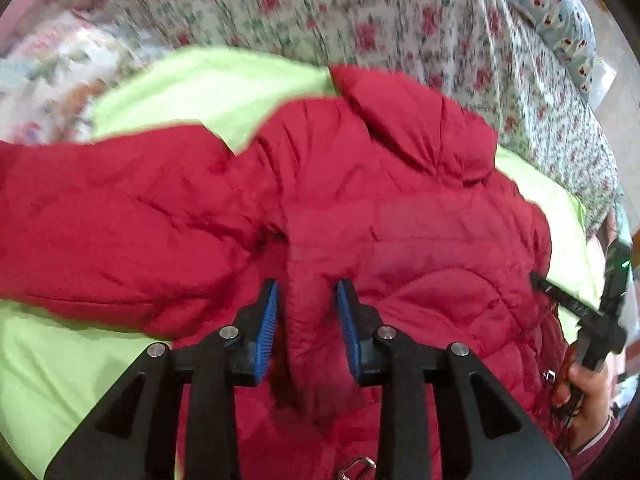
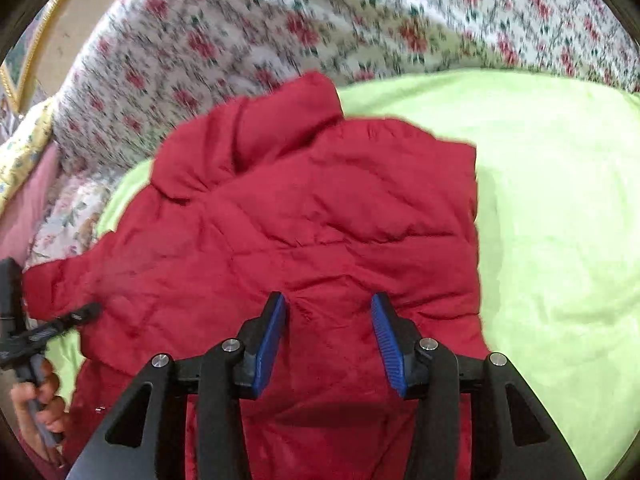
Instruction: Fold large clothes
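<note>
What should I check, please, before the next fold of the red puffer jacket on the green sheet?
1. Left gripper has fabric: a ridge of the red jacket stands between its pads; firm pinch: cannot tell.
2. Right gripper free: ok, jaws open over the jacket, nothing clamped.
3. Jacket lies on the green sheet: ok.
4. Left sleeve folded in: not ok, it stretches out sideways.
5. Collar flat: not ok, it bunches up.
6. Sharp view: not ok, the floral bedding is motion-blurred.
</note>
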The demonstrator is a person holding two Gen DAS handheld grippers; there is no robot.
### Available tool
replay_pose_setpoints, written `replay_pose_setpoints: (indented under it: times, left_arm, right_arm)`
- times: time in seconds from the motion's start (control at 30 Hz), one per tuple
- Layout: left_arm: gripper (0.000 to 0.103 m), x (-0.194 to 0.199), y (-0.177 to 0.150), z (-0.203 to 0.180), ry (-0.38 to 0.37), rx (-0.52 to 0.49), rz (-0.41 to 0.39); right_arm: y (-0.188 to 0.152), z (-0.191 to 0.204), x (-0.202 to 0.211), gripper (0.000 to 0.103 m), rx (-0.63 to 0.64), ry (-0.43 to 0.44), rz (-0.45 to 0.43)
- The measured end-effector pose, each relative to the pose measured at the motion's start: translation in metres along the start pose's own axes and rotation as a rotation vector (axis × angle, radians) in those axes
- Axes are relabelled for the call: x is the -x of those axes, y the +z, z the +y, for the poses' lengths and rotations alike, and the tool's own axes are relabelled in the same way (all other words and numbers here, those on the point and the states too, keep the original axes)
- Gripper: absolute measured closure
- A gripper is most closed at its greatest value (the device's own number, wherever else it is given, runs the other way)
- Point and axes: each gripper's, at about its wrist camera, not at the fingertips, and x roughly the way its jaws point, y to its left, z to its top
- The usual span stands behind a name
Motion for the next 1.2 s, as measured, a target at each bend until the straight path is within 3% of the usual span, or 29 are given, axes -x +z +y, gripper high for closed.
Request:
replay_pose_setpoints:
  times: [0.13, 0.23, 0.37, 0.43, 0.5, 0.7, 0.9, 1.03, 1.2]
  left_arm:
    - [0.076, 0.034, 0.005, -0.011, -0.098, -0.025, -0.079]
    - [0.076, 0.032, 0.005, -0.029, -0.160, -0.068, -0.059]
    - [0.076, -0.004, 0.000, -0.049, -0.121, -0.114, 0.010]
    - [0.077, -0.034, -0.008, -0.046, -0.079, -0.107, 0.087]
    - [0.077, -0.047, -0.015, -0.042, -0.061, -0.104, 0.110]
    - [0.076, -0.052, -0.021, -0.033, -0.049, -0.106, 0.112]
    - [0.077, -0.054, -0.024, -0.030, -0.053, -0.110, 0.104]
    - [0.077, -0.047, -0.027, -0.026, -0.074, -0.084, 0.085]
    - [0.073, -0.030, -0.030, -0.014, -0.111, -0.041, 0.074]
  right_arm:
    - [-0.006, 0.002, -0.011, 0.050, 0.005, -0.014, 0.001]
    - [-0.006, 0.007, -0.015, 0.045, 0.019, -0.029, -0.001]
    - [-0.005, 0.010, -0.016, 0.044, 0.040, -0.045, -0.004]
    - [-0.006, 0.008, -0.015, 0.044, 0.040, -0.040, -0.004]
    - [-0.006, 0.009, -0.012, 0.045, 0.042, -0.044, 0.000]
    - [-0.010, 0.042, 0.015, 0.045, 0.126, -0.057, -0.069]
    - [-0.017, 0.056, -0.023, 0.045, 0.195, -0.088, 0.044]
    - [-0.019, 0.046, -0.038, 0.044, 0.173, -0.061, 0.042]
    - [-0.018, 0.043, -0.027, 0.044, 0.142, -0.044, 0.038]
